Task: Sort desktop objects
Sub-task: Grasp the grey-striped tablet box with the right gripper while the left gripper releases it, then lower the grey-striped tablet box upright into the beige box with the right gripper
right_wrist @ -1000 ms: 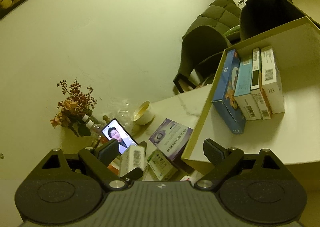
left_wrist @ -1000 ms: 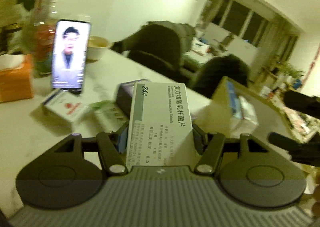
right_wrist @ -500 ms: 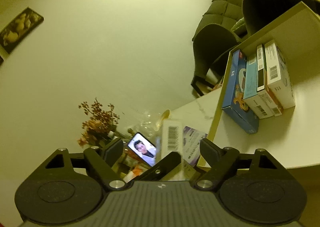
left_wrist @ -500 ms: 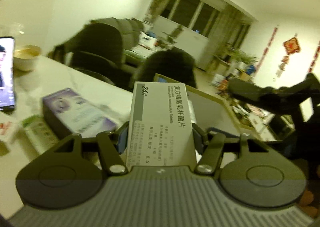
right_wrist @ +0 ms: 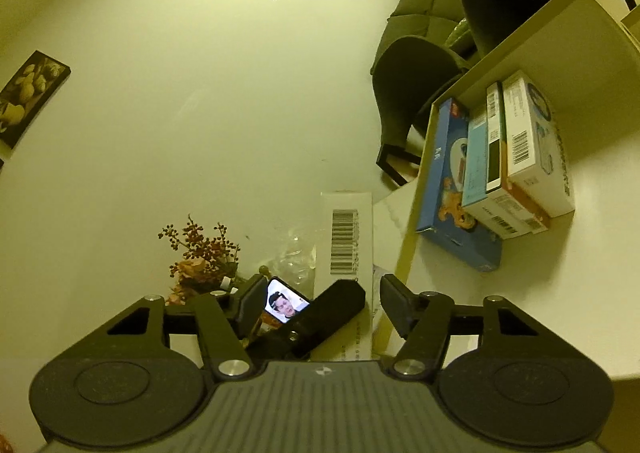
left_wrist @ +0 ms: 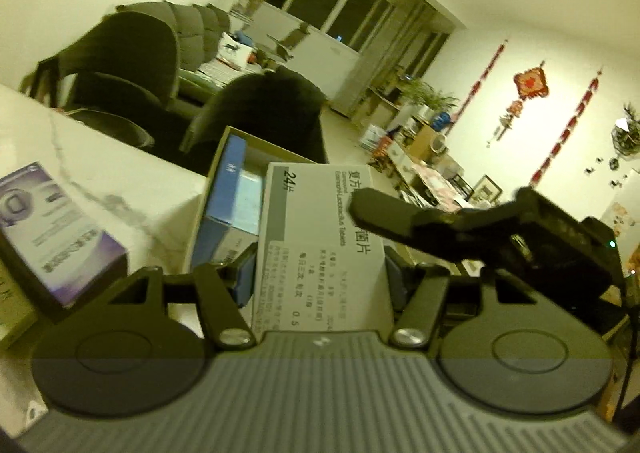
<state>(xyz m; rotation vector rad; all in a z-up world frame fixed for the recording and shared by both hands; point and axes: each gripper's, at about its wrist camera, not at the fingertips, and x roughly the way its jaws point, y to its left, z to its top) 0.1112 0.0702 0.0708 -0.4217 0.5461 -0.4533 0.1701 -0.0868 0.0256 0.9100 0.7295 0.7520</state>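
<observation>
L to R. Purple box (left_wrist: 60, 241) lies flat on the marble table (left_wrist: 120, 173), far left, not yet sorted.

L gripper (left_wrist: 320, 273) is clamped on the white medicine box (left_wrist: 320, 253), pads on both side faces, box upright w/ printed face to camera. It hangs in the air just in front of the open cardboard box (left_wrist: 230, 133), above the table edge.

R gripper (right_wrist: 316, 301) comes in from the right, one finger (left_wrist: 384, 213) lying across the white box's face in the left view. Its jaws are closing, half-wide now. In the right view the box's barcode edge (right_wrist: 346, 237) and a finger of the other gripper both sit between them; pads don't look to be pressing yet.

Risks, as I judge:
- R closes on L's finger instead of the carton: jam, bad handover.
- Both squeeze the thin carton crosswise: crush or twist.
- L lets go before R has a firm hold: box drops on the table or outside the cardboard box.
- Swing in could knock the row of standing boxes (right_wrist: 516, 157) over; they lean on each other, blue box (right_wrist: 440, 181) at the wall.

Thing's look: white carton, grey stripe on the left, black print, "24" at top, barcode on narrow side. Light, flat, undented.
</observation>
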